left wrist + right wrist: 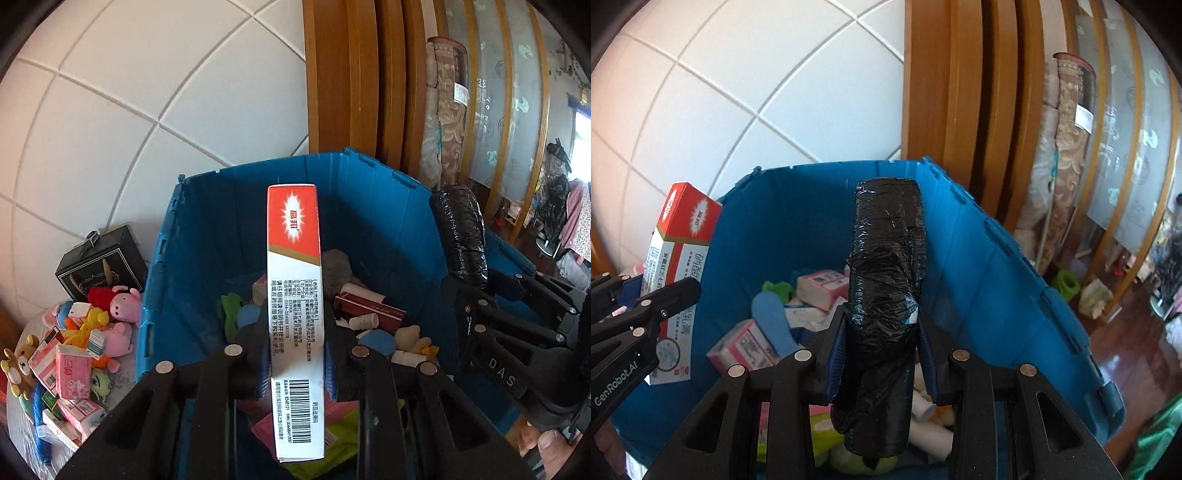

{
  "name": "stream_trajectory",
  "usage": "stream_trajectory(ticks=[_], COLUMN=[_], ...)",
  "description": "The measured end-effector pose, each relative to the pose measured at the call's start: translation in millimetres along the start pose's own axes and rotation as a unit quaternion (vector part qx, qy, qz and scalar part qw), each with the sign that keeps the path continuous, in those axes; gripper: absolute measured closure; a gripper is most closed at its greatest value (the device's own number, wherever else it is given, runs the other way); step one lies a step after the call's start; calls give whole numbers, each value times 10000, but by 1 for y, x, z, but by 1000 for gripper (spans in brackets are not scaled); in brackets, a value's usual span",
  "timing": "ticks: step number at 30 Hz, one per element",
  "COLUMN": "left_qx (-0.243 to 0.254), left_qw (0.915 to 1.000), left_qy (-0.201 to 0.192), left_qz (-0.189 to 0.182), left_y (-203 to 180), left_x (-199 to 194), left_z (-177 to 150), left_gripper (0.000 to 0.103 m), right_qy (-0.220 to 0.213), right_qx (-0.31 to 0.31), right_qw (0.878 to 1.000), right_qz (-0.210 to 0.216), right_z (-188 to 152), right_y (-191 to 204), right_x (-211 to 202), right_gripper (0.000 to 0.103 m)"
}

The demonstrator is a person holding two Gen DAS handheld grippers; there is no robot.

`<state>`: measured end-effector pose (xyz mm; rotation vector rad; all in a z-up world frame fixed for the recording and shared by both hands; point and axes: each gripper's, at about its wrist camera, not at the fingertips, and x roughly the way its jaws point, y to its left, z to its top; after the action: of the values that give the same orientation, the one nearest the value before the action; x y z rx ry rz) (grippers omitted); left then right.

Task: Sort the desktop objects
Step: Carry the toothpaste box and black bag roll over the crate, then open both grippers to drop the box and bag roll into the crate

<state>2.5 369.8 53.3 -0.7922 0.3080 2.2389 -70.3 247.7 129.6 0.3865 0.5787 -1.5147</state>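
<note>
My left gripper [295, 332] is shut on a long red-and-white medicine box [295, 295], held upright over the open blue bin [207, 236]. My right gripper [882, 339] is shut on a black roll of plastic bags [886, 280], also held over the blue bin [997, 280]. In the left wrist view the black roll [461, 236] and the right gripper [517, 332] show at the right. In the right wrist view the box [679, 266] and the left gripper [646, 317] show at the left. The bin holds plush toys, pink packets and white tubes.
On the table left of the bin lie plush toys [118, 317], pink tissue packs [74, 373] and small boxes, with a black gift box [103, 262] behind. A white tiled wall [147, 110] and a wooden door frame [351, 81] stand behind the bin.
</note>
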Motion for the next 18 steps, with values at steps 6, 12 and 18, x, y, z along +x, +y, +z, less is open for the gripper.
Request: stream_trajectory(ticks=[6,12,18], left_qx=[5,123,39], left_qw=[9999,9996,9989], left_qy=[150,189,457], left_qz=[-27,175,113], left_y=[-4,-10,-8], left_x=[7,8,15], left_z=[3,2,4], left_gripper=[81,80,79], right_qy=[69,191,329], right_qx=[-9,117,-131], right_qw=[10000,9997,9988], right_qz=[4,-106,-340], right_z=[0,5,5], right_y=[-7,-13,-8], right_x=[11,21,28], right_gripper=[68,69,68])
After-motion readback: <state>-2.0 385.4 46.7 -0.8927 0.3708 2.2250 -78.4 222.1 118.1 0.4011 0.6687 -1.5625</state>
